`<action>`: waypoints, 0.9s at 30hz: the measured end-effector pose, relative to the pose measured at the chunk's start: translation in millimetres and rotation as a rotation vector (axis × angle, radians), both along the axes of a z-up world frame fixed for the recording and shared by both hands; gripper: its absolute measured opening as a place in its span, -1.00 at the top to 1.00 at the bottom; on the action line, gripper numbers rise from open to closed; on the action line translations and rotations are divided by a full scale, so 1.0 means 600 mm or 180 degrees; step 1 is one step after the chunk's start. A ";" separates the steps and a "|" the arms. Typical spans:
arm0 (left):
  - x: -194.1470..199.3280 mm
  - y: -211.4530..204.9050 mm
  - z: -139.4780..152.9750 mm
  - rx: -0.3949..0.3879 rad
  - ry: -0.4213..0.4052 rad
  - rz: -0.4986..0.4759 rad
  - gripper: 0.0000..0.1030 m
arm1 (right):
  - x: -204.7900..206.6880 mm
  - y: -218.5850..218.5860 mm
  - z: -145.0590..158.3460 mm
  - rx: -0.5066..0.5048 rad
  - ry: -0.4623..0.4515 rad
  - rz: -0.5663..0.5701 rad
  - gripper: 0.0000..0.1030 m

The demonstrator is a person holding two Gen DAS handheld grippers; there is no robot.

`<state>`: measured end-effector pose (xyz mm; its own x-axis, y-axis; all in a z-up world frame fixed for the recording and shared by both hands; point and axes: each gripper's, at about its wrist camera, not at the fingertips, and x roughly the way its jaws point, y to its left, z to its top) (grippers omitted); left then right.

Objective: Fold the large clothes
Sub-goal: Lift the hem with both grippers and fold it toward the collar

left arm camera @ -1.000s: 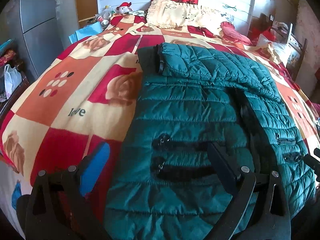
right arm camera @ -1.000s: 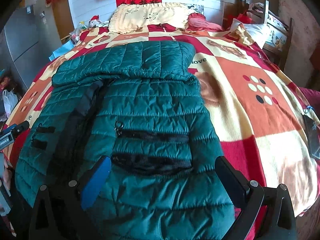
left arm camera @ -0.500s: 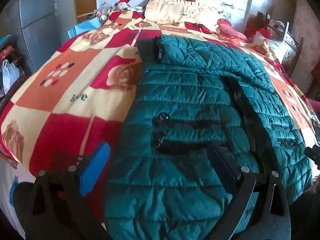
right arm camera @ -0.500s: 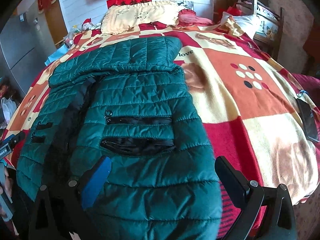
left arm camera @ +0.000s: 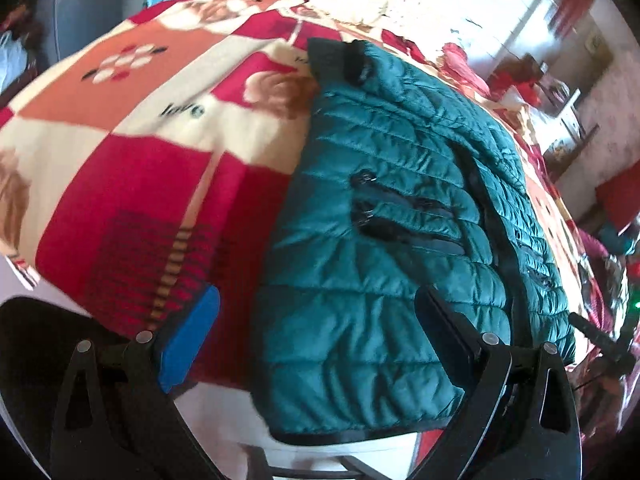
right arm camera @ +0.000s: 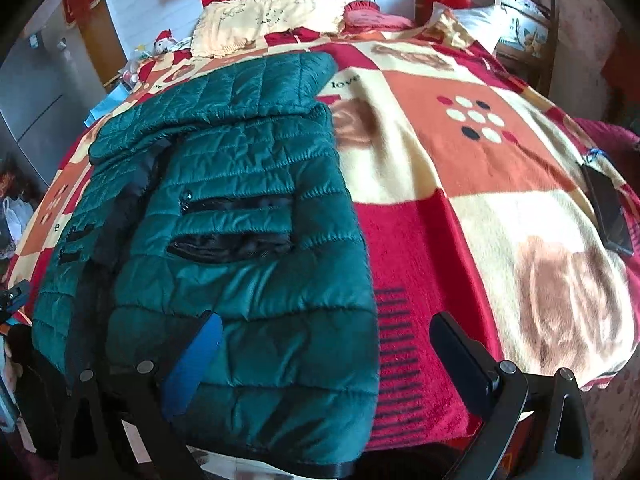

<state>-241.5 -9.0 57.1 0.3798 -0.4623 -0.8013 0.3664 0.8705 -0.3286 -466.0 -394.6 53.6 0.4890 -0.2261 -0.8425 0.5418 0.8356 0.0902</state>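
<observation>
**Where Things Lie on the Bed**

The jacket (right arm camera: 240,216) lies on the blanket (right arm camera: 460,184), and its bottom edge hangs over the near side of the bed. The right gripper (right arm camera: 326,356) is in front of that edge, with the jacket ahead and to its left. A phone (right arm camera: 608,208) lies far to its right. A pillow (right arm camera: 268,16) sits far behind the jacket. The left gripper (left arm camera: 316,336) has the jacket ahead and to its right.

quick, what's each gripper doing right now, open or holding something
Left gripper: open, holding nothing, its fingers either side of the hem of the teal quilted puffer jacket.
Right gripper: open, holding nothing, above the same jacket's hem corner.
</observation>
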 end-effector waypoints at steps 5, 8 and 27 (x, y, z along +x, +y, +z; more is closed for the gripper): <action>0.002 0.017 -0.023 -0.0013 0.0130 -0.0002 -0.91 | -0.006 -0.012 -0.014 0.0132 0.0007 0.0016 -0.99; 0.007 0.017 -0.045 -0.0085 0.0347 -0.0016 -0.91 | -0.009 -0.024 -0.026 0.0298 -0.0052 -0.0006 -0.99; -0.015 -0.018 -0.054 0.0327 0.0157 -0.0203 -0.91 | 0.026 0.016 -0.047 0.0606 -0.0025 0.0488 -0.99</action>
